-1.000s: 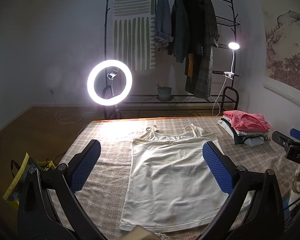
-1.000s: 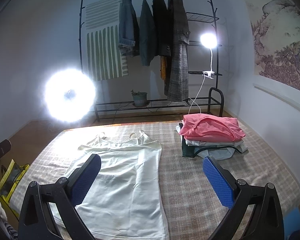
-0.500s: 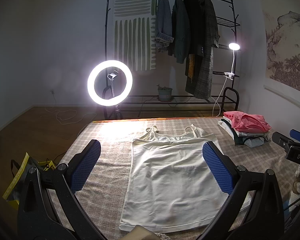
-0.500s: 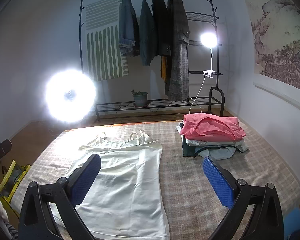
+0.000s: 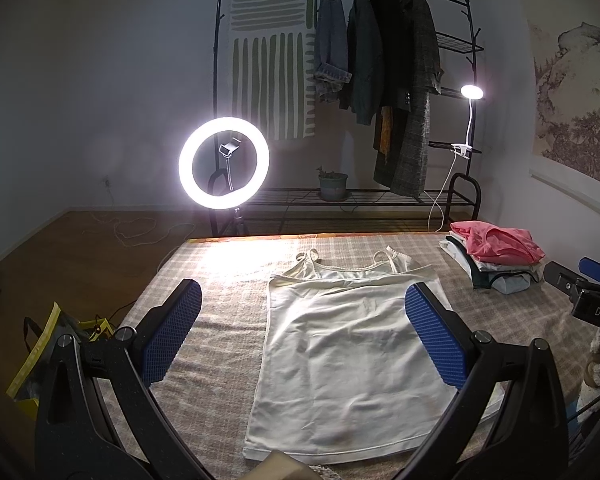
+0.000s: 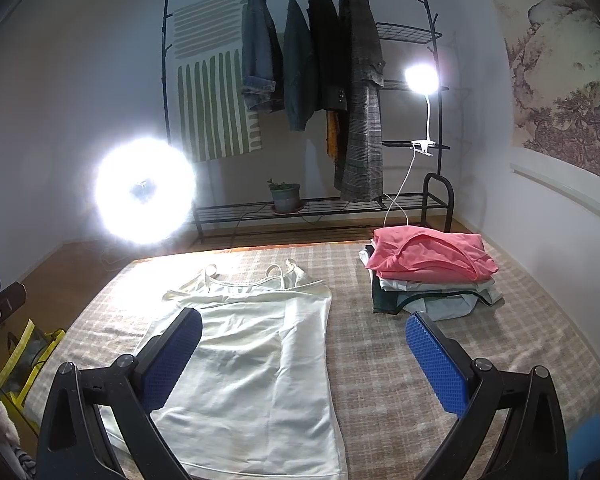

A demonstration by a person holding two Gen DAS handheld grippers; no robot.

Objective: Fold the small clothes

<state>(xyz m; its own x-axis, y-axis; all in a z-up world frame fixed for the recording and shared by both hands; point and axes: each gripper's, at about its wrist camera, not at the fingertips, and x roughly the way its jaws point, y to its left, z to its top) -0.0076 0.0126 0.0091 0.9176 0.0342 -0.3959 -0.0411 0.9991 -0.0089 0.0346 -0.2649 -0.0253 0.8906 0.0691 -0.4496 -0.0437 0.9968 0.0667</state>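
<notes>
A cream camisole (image 5: 352, 364) lies flat on the checked bed cover (image 5: 220, 320), straps toward the far edge, hem nearest me. My left gripper (image 5: 300, 332) hovers open above the bed, its blue pads spread either side of the top's left half. In the right wrist view the same camisole (image 6: 252, 364) lies to the left, and my right gripper (image 6: 304, 352) is open above its right edge, holding nothing. The right gripper's tip (image 5: 580, 284) shows at the right edge of the left wrist view.
A stack of folded clothes (image 6: 428, 268) topped by a pink garment sits at the bed's far right. Beyond the bed stand a ring light (image 5: 223, 163), a clothes rack (image 5: 380, 80) with hanging coats, and a clip lamp (image 6: 420, 76). A yellow bag (image 5: 40, 360) lies left of the bed.
Both views have shifted only very slightly. The camisole lies as before and both grippers stay open.
</notes>
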